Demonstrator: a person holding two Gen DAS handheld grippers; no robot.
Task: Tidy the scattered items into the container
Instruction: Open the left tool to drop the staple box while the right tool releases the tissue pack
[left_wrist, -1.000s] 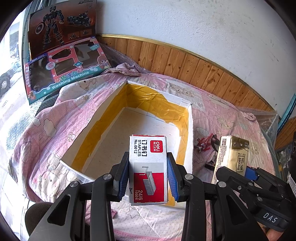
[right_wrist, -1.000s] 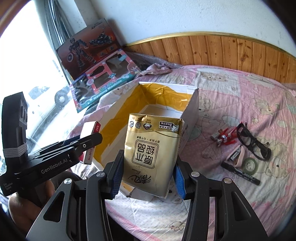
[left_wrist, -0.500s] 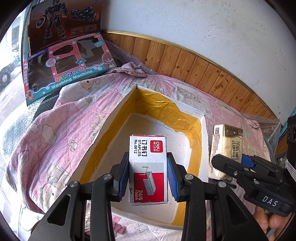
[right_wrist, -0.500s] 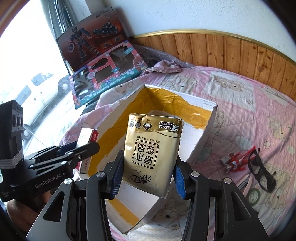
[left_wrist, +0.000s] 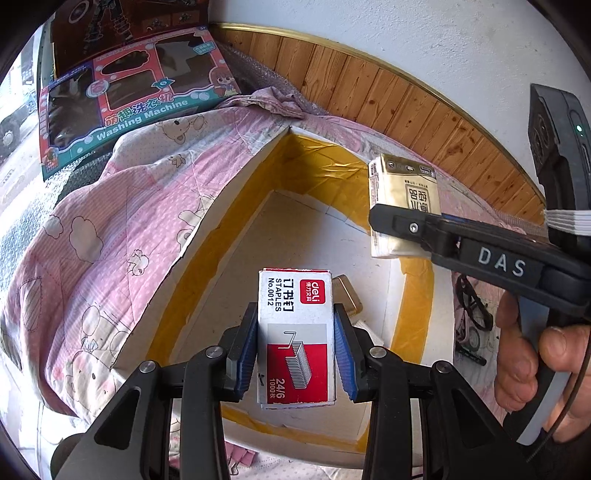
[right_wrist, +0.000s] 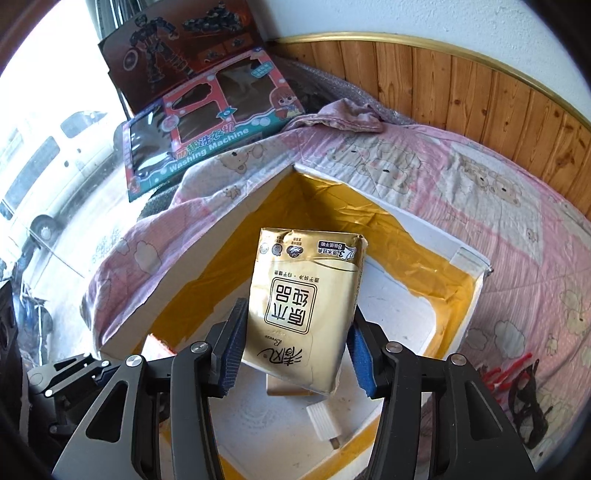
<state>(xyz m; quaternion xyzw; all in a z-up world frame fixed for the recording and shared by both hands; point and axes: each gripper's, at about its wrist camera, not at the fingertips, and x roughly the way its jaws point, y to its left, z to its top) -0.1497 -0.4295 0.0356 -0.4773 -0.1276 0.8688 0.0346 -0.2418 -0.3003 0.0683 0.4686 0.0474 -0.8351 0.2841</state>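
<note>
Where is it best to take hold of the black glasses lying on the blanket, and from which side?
Probably the front frame of the black glasses, at the bridge between the lenses, coming down from above. They lie low on the soft blanket, so a sideways approach would catch cloth; the red items lie close beside them.

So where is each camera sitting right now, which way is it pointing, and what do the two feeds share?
Left wrist: on the left gripper, looking down along its fingers into the white box; it holds the staples box. The right gripper and a hand show at right.
Right wrist: on the right gripper, looking down into the white box; it holds the gold tissue pack. The left gripper shows at lower left.
Shared: the box, both grippers, tissue pack, toy box, pink quilt.
</note>
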